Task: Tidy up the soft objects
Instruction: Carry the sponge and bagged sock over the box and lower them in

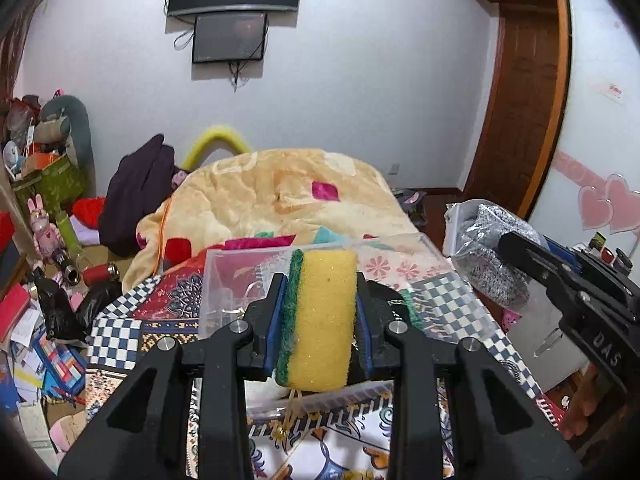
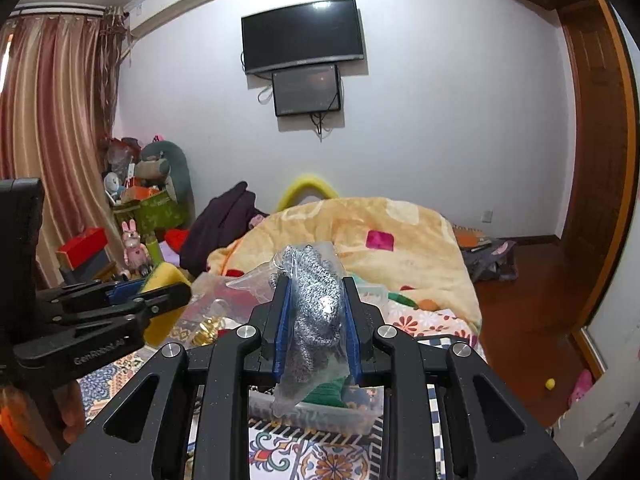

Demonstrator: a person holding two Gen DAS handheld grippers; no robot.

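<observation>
White-walled bedroom, dark wall-mounted television (image 2: pixel 303 35) ahead, rumpled cream blanket with coloured patches (image 1: pixel 280 196) heaped on a bed beyond both claws. Left claw (image 1: pixel 320 320) clamped on a yellow sponge with green scouring layer (image 1: pixel 320 320), held upright between the blue pads, directly above a clear plastic box (image 1: pixel 224 280) resting on a patterned patchwork cloth (image 1: pixel 120 336). Right claw (image 2: pixel 314 324) closed on a silver metallic scourer in a clear plastic bag (image 2: pixel 314 312), bag hanging below the pads over the same box (image 2: pixel 352 416), something green lying inside beneath it. Right claw visible off to the left claw's right (image 1: pixel 520 256), well apart. Striped pink curtain (image 2: pixel 48 140) far left of the right claw.
</observation>
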